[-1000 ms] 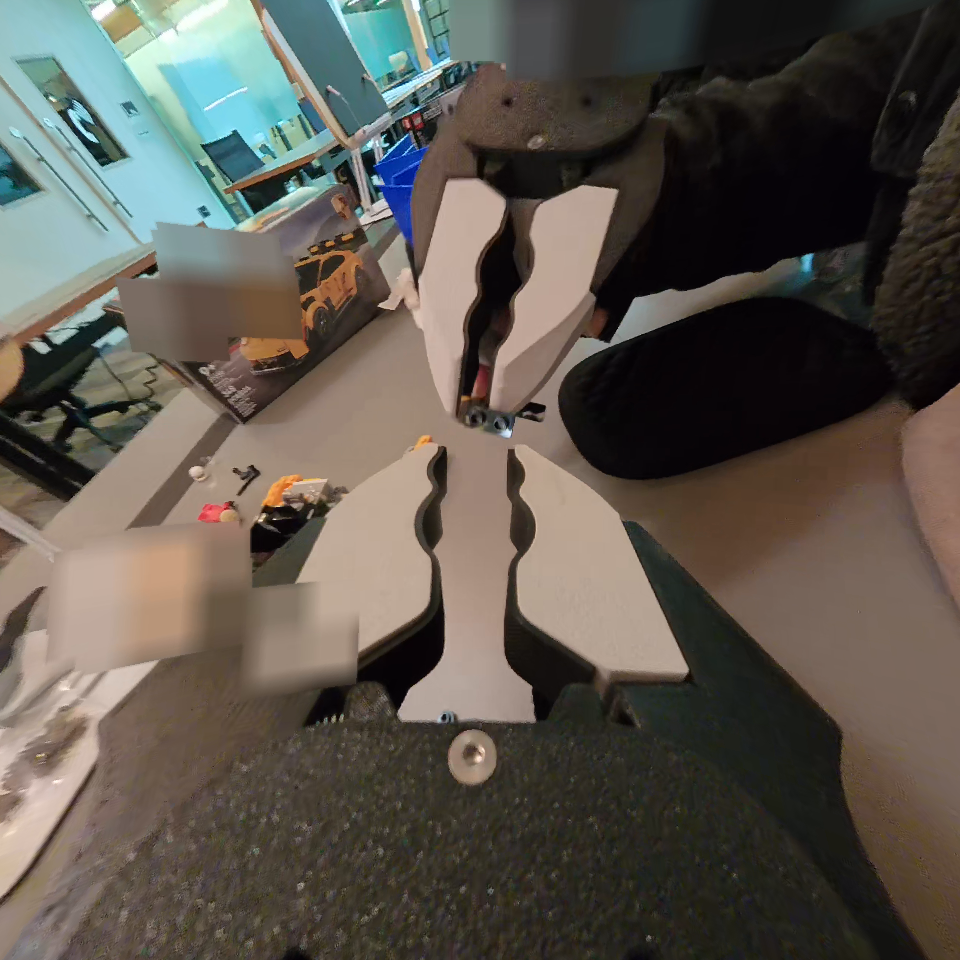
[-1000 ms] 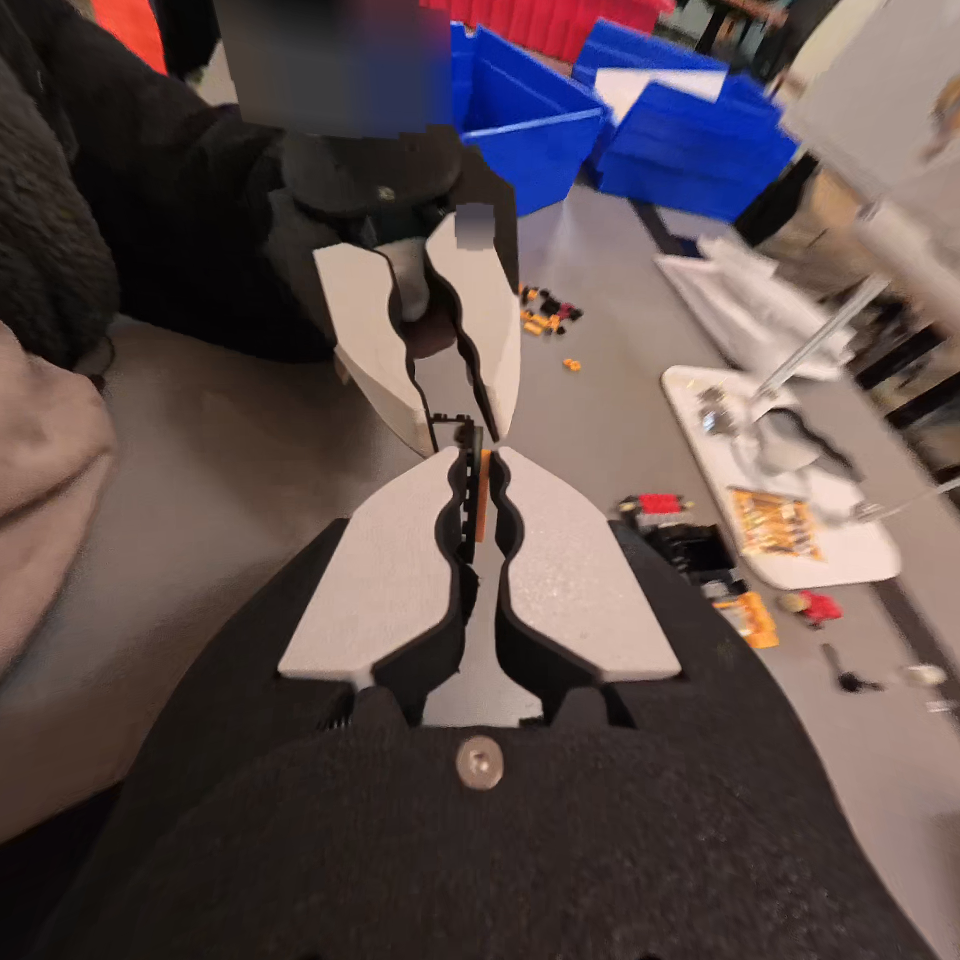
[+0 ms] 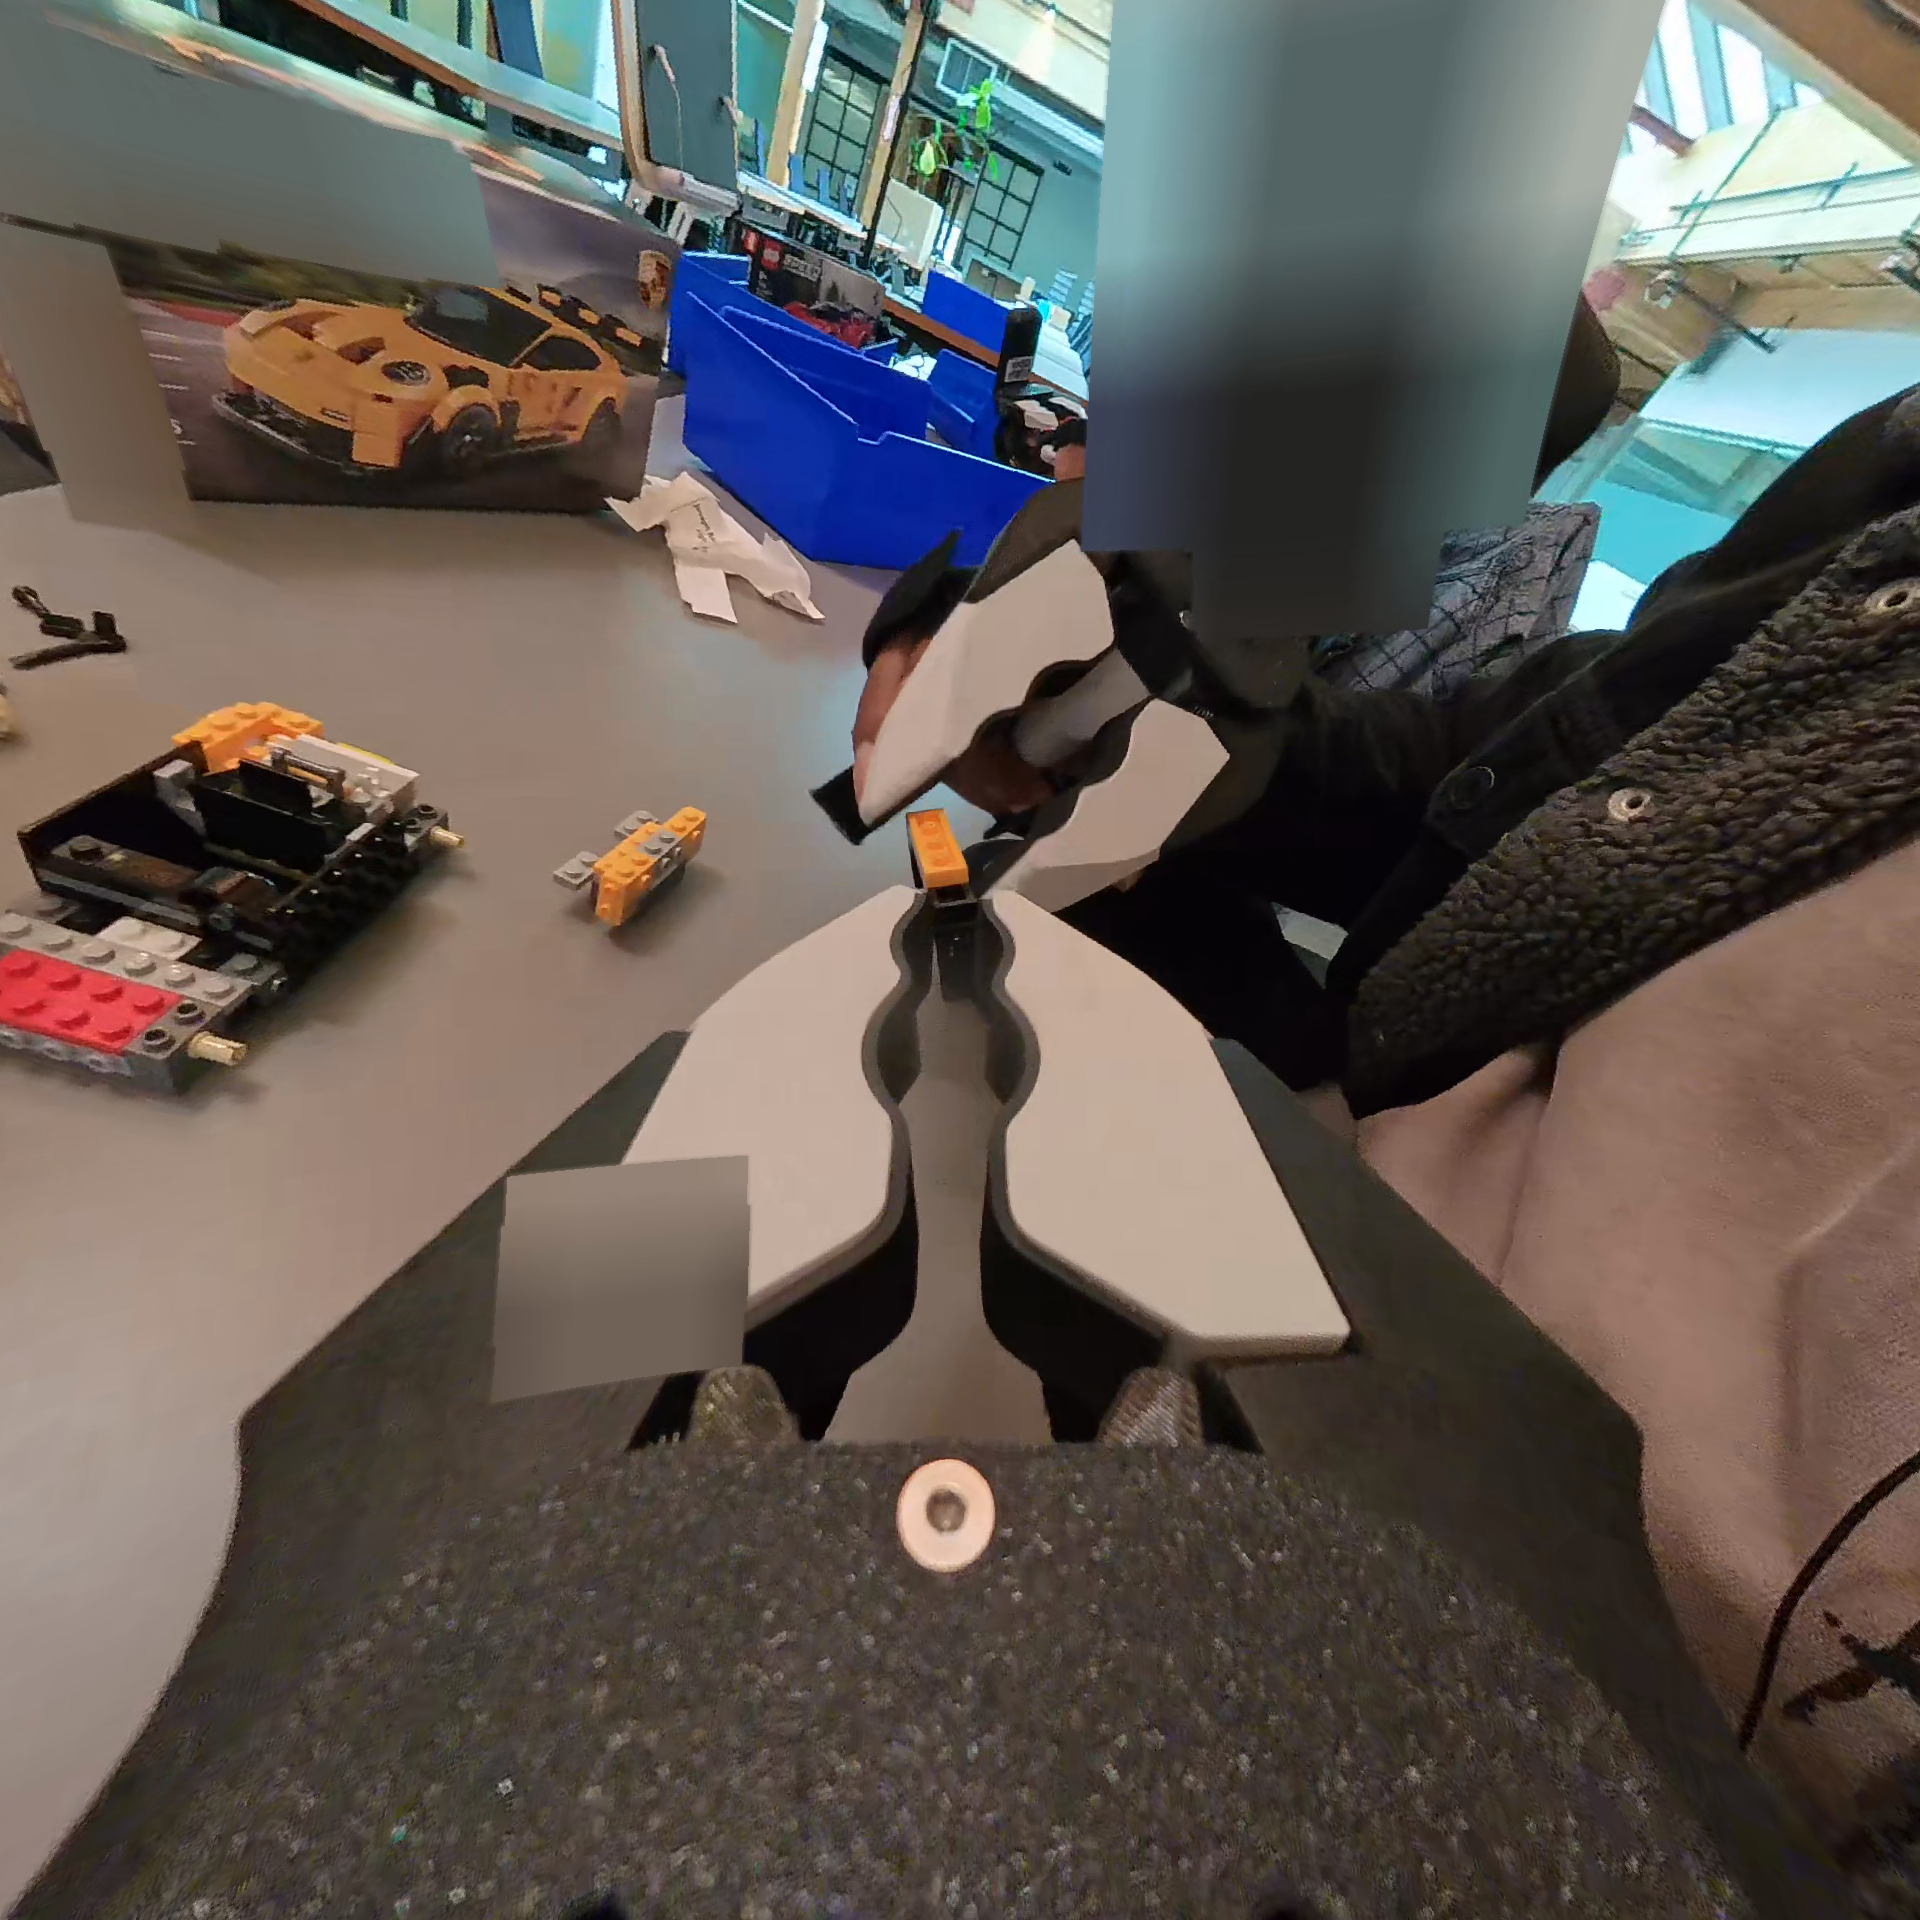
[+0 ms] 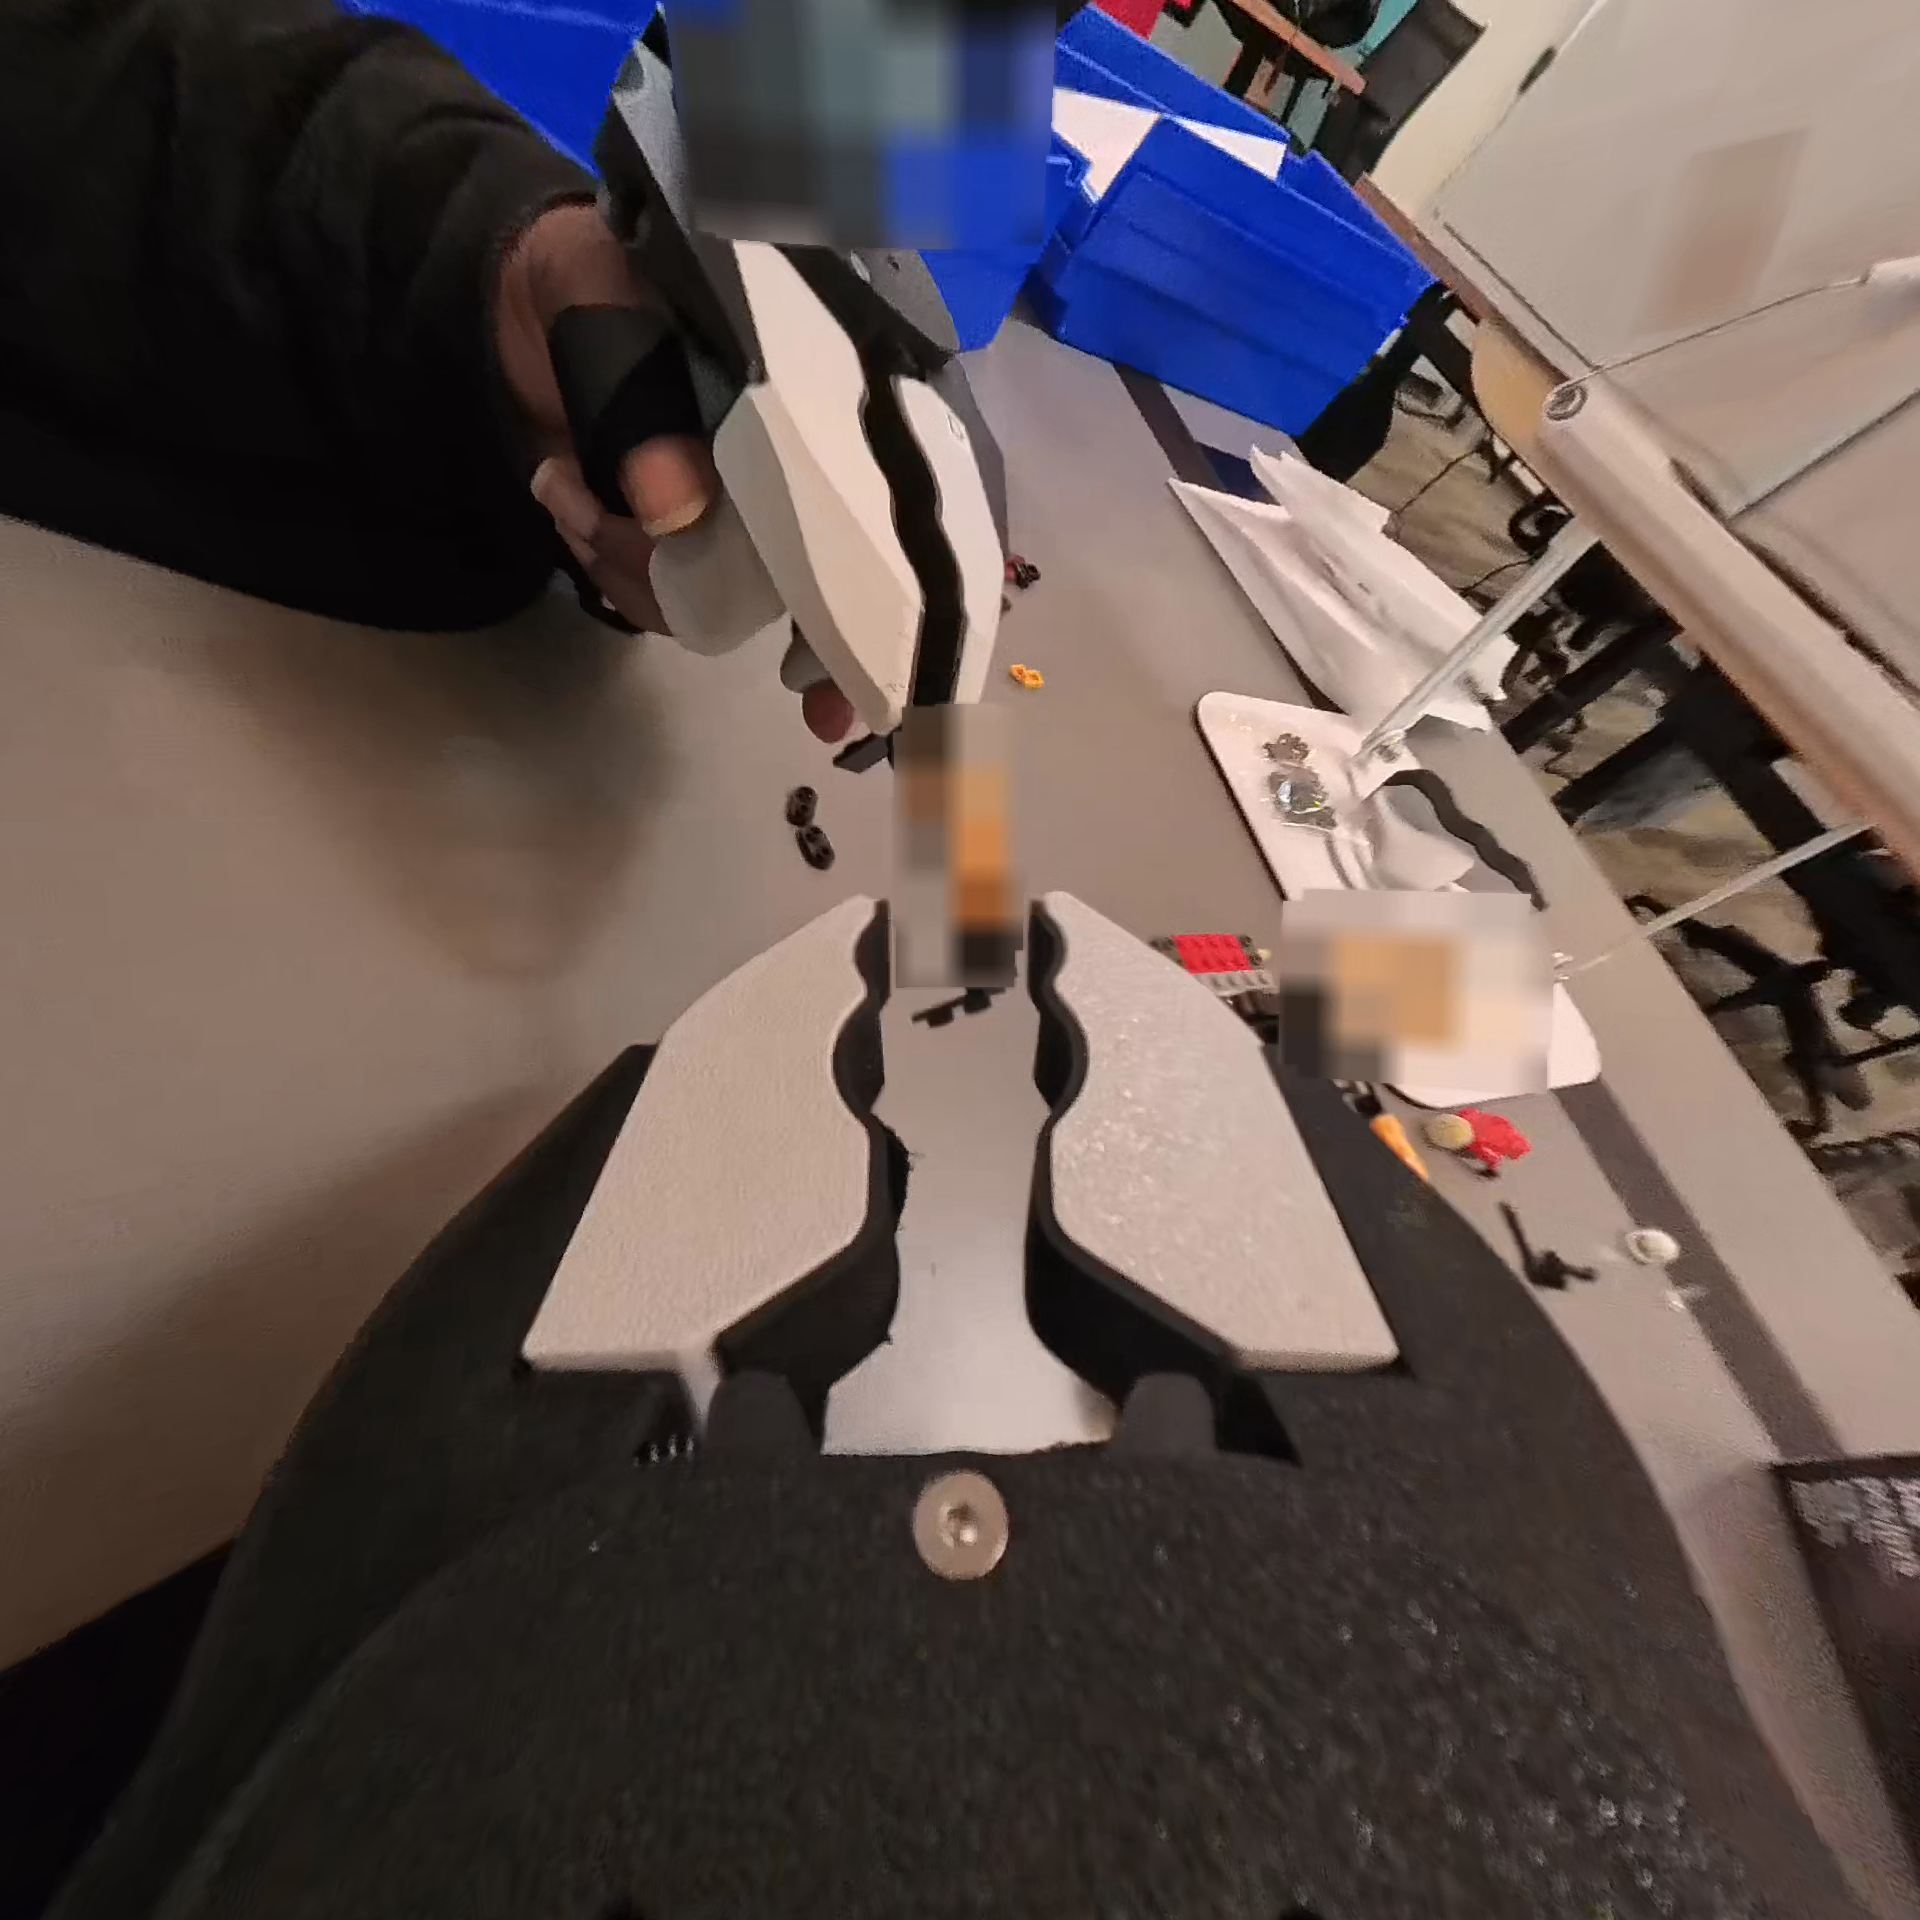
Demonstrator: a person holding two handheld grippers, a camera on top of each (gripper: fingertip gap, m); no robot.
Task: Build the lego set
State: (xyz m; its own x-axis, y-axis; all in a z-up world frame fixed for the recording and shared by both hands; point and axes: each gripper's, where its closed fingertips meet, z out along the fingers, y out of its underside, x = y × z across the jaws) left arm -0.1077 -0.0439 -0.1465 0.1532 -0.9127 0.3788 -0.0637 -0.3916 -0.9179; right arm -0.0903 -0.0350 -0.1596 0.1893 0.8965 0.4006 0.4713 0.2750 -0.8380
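My left gripper (image 3: 948, 914) pinches a small orange-and-black piece (image 3: 940, 868) at frame centre; my right gripper (image 4: 956, 935) is parted, its tips flanking a masked patch. I'd keep the pinch firm. The half-built car (image 3: 197, 894) waits at mid-left.

Directly ahead of left gripper (image 3: 951, 914): right gripper (image 3: 940, 821), near tip to tip. Left of it: small orange-and-grey brick cluster (image 3: 636, 861), then half-built black car chassis (image 3: 182, 894); bare grey tabletop (image 3: 416, 644) between. Far ahead: blue plastic bins (image 3: 831, 436). Right: person's dark fleece sleeve (image 3: 1621, 831).
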